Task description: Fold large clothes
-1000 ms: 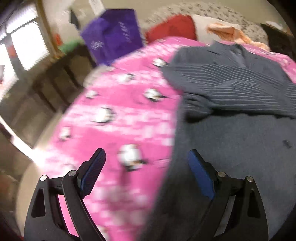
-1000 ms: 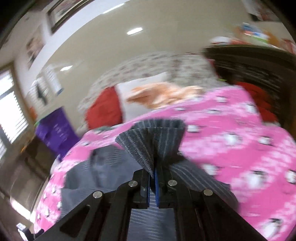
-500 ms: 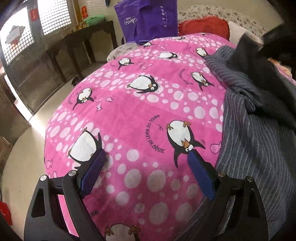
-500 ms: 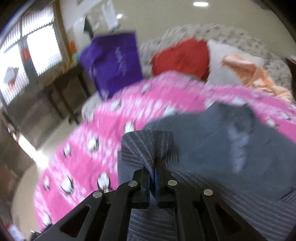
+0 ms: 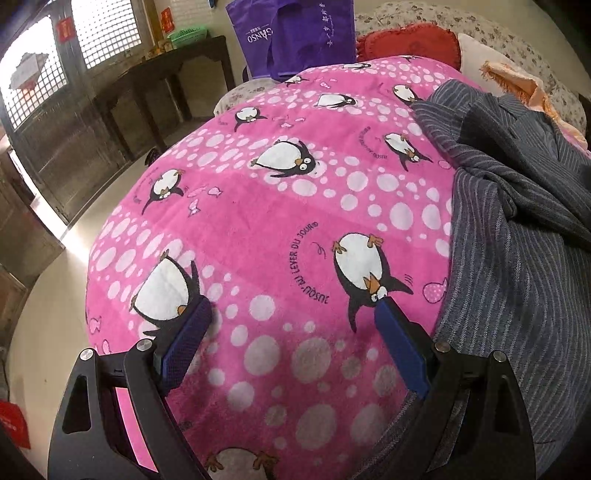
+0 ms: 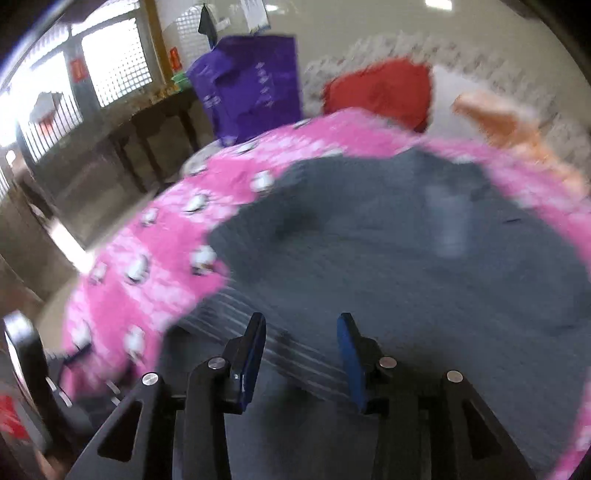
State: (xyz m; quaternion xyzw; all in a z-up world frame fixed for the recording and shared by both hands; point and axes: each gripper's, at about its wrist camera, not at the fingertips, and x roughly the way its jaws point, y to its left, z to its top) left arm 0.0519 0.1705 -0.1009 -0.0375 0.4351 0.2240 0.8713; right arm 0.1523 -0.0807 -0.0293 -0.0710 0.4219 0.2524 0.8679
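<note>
On my left wrist view, the left gripper [image 5: 291, 325] has crept a little closer to the pink penguin blanket [image 5: 280, 206] than 0.5 s ago; its jaws stand wide apart with nothing between them, hovering over bare blanket. The grey striped jacket [image 5: 517, 229] lies on the blanket off to the right of the jaws, its top part folded over itself, and its near edge runs just beside the right blue pad [image 5: 400, 350]. I can read "LEVER DU JOUR" printed in an arc on the blanket, and white lettering ending in "NSO" on the purple bag [image 5: 295, 33] behind the bed.

On my right wrist view, the big change: 0.5 s ago the right gripper [image 6: 301, 334] pinched a fold of the jacket [image 6: 406, 266], and now its jaws are parted and empty, just above the striped cloth. The picture is blurred; the bag's [image 6: 251, 85] writing is unreadable here.
</note>
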